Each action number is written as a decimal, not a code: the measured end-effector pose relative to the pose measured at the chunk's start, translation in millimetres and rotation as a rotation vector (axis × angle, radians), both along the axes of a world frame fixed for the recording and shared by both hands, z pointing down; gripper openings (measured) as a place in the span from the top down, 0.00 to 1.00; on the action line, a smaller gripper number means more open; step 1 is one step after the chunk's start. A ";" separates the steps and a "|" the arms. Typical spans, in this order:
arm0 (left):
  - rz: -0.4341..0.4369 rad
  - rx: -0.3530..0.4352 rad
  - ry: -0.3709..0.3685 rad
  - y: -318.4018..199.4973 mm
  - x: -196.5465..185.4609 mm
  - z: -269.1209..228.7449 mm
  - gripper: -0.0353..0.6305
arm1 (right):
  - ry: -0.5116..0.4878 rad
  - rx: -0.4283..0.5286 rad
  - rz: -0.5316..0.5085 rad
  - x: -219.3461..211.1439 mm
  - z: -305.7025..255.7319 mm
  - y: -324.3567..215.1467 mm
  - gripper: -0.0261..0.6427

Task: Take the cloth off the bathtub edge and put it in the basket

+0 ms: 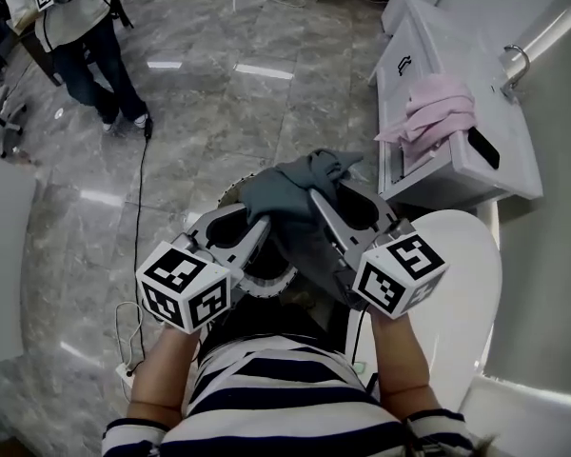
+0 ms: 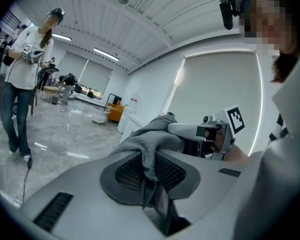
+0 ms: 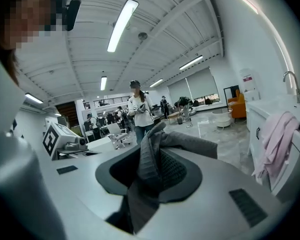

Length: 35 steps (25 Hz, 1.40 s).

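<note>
A grey cloth point(image 1: 295, 187) is bunched between my two grippers, held up in front of my body. My left gripper point(image 1: 264, 223) is shut on one part of it, and the fabric runs down between its jaws in the left gripper view point(image 2: 150, 176). My right gripper point(image 1: 315, 200) is shut on another fold point(image 3: 149, 174). Directly under the cloth sits the round basket point(image 1: 272, 289), mostly hidden by cloth and grippers. A pink cloth point(image 1: 436, 112) hangs over the edge of a white unit at the right, also seen in the right gripper view point(image 3: 277, 134).
A white bathtub rim point(image 1: 471, 284) curves by my right arm. A tap point(image 1: 516, 65) stands on the white unit. A person point(image 1: 76, 27) stands at the far left on the marble floor, and a black cable point(image 1: 141, 188) trails across it.
</note>
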<state>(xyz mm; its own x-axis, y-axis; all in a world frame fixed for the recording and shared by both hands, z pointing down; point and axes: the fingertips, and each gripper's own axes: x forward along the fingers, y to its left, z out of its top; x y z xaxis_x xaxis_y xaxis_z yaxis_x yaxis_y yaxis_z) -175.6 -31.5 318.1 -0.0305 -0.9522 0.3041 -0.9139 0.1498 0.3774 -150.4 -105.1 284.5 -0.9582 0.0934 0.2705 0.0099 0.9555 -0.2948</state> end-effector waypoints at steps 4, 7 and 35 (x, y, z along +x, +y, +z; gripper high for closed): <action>-0.056 0.019 0.002 13.8 -15.7 -6.7 0.84 | -0.022 -0.005 -0.048 -16.9 -2.9 12.9 0.78; -0.100 0.032 -0.001 23.1 -24.1 -12.3 0.84 | -0.025 -0.010 -0.081 -26.2 -6.1 21.0 0.78; -0.147 -0.152 0.081 57.3 -10.5 108.6 0.84 | 0.205 -0.108 -0.140 -12.4 127.0 52.6 0.78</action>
